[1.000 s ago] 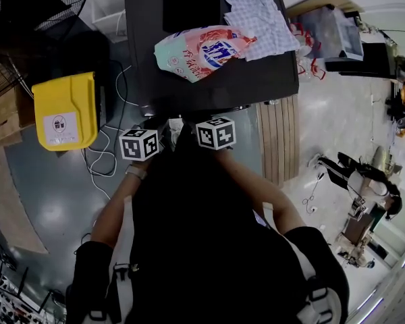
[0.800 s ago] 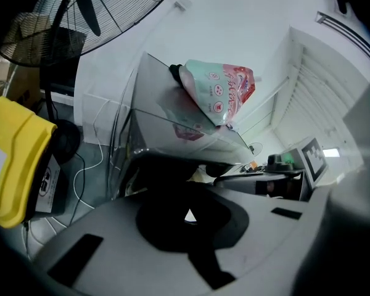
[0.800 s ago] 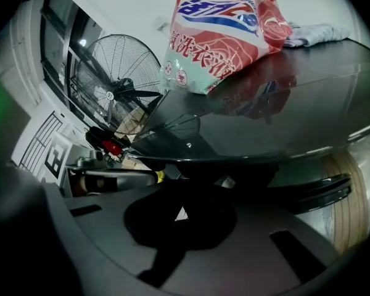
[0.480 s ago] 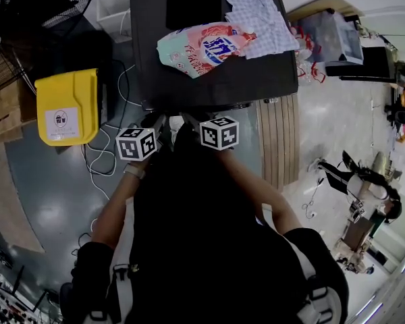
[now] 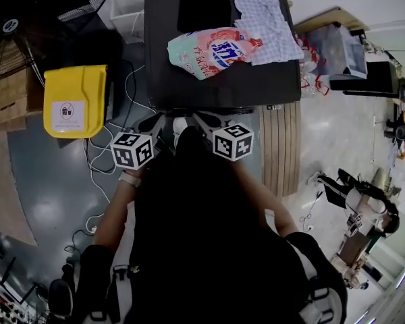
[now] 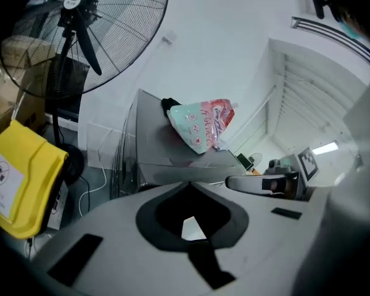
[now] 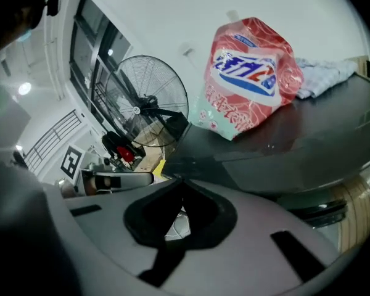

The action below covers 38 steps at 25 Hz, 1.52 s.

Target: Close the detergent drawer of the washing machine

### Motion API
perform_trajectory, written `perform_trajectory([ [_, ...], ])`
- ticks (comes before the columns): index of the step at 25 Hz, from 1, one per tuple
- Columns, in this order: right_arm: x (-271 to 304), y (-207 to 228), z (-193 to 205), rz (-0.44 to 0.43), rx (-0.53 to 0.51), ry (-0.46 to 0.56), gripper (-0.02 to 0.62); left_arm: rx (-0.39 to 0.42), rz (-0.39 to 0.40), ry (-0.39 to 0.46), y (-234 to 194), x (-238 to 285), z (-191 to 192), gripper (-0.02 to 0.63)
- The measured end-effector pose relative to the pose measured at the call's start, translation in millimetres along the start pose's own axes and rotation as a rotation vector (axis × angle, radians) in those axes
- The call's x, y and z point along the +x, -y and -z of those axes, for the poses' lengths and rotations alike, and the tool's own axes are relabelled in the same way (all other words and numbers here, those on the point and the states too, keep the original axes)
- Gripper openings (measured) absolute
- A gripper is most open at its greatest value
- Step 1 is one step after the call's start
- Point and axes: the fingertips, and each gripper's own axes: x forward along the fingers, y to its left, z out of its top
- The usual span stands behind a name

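you are holding both grippers up in front of the washing machine (image 5: 223, 79), side by side and slightly apart, each pointing at its front edge and tilting downward. the left gripper (image 6: 188, 184) is pressed together with nothing between its jaws. the right gripper (image 7: 179, 179) is pressed together too, and it is also holding nothing. neither one is touching the machine. the machine is standing straight ahead of you, showing its dark flat top. the detergent drawer is not showing from here, since the front face is hiding below the top's front edge. a pink and green detergent bag (image 5: 212, 51) is lying on the top near the back. a checked cloth (image 5: 266, 19) is lying just beside the bag, touching its right end. a yellow bin (image 5: 74, 100) is sitting on the floor to the left of the machine, and a large fan (image 5: 10, 25) is standing behind the bin.
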Motion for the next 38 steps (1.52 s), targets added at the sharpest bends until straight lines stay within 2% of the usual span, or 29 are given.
perform_trajectory([
  [7,-28,-36,-49,-0.028,-0.225,0.087,0.015,0.093,-0.033,0.151,15,-43,-55,0.011],
  [13,-52,-72,-93,-0.071,-0.337,0.182,0.015,0.206,-0.122,0.25,23,-85,-110,0.011],
  [22,-84,-126,-158,-0.106,-0.523,0.349,0.017,0.432,-0.127,0.449,67,-139,-168,0.011],
  [27,-103,-147,-191,-0.135,-0.591,0.423,0.017,0.544,-0.081,0.5,94,-159,-187,0.011],
  [32,-109,-159,-205,-0.148,-0.639,0.435,0.017,0.575,-0.03,0.513,107,-167,-198,0.011],
  [36,-107,-164,-202,-0.145,-0.67,0.428,0.017,0.523,-0.011,0.54,108,-174,-202,0.011],
  [38,-105,-165,-198,-0.143,-0.68,0.42,0.017,0.523,-0.016,0.545,108,-176,-201,0.011],
])
